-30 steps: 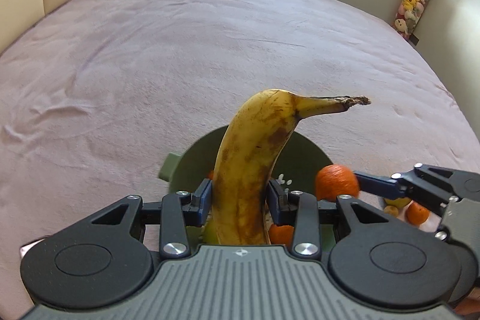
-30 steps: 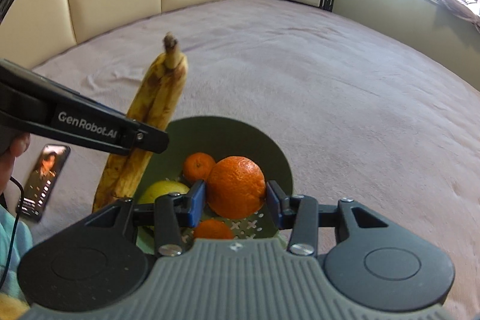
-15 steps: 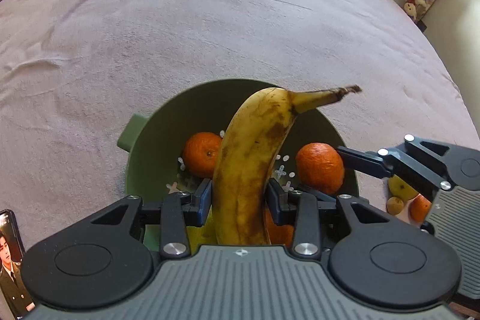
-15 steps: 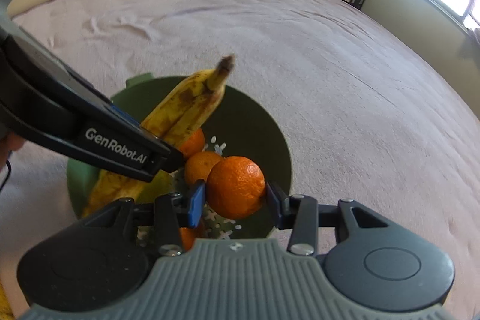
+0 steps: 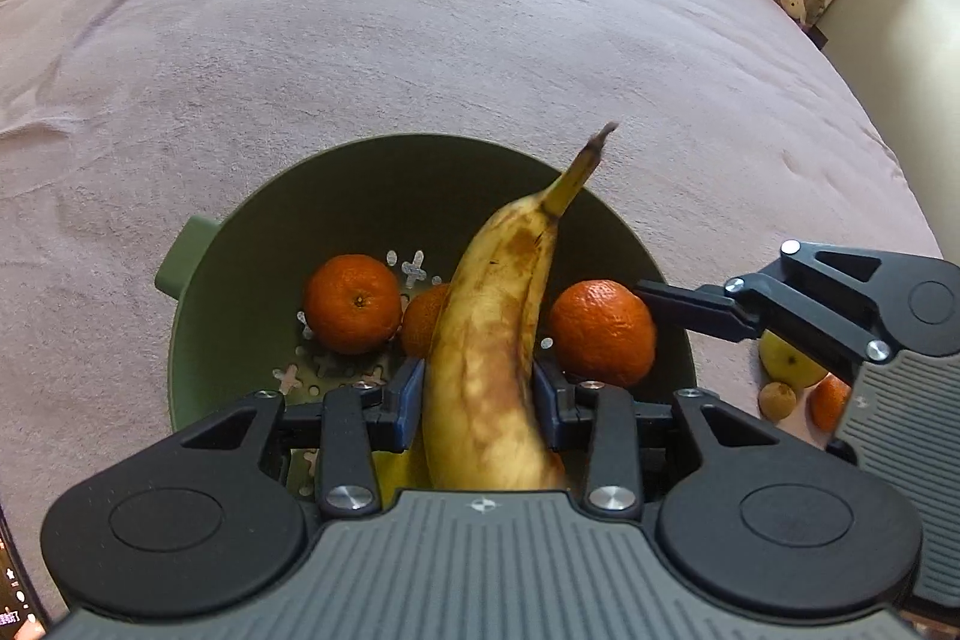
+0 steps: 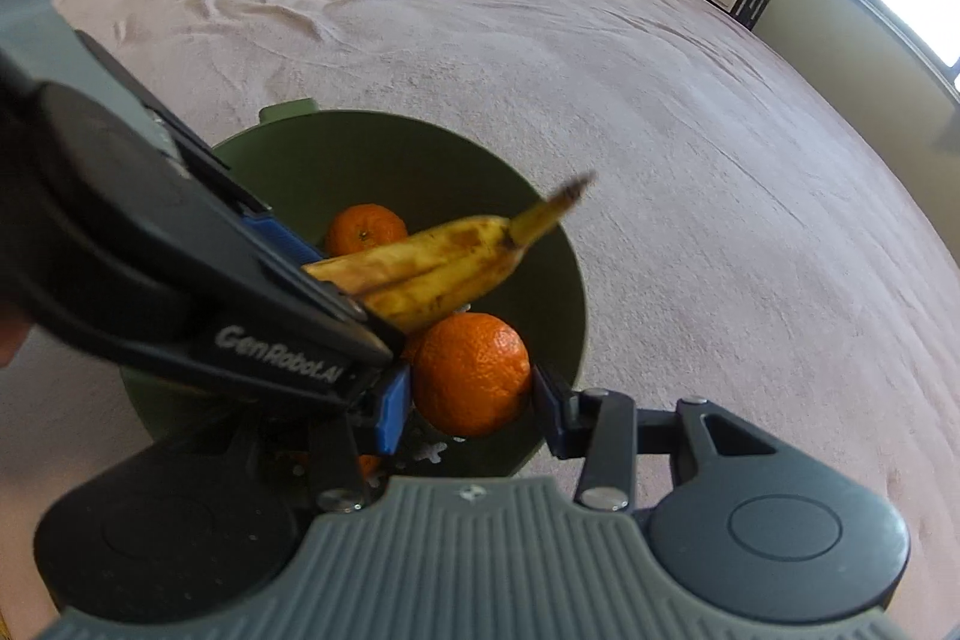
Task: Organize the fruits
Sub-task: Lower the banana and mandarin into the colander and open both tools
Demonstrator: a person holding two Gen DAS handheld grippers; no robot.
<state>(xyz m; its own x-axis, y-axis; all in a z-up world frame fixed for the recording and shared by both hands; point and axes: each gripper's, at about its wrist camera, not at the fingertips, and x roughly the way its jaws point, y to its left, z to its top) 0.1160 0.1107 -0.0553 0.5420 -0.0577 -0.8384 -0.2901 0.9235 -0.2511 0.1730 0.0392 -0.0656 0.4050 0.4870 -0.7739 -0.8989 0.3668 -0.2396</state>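
Two loads now sit lower over the bowl (image 5: 198,340) than a second ago. Left gripper (image 5: 477,391) clamps the banana (image 5: 486,340), right gripper (image 6: 471,400) clamps an orange (image 6: 471,379), both inside the bowl's rim. Release looks next.

One green colander (image 5: 240,280) is sitting on the bed (image 5: 420,10). One banana (image 5: 486,340) and five oranges (image 5: 352,304) are showing, plus one yellow-green fruit (image 5: 786,364), one small brown fruit (image 5: 777,400), and two grippers (image 5: 477,400).
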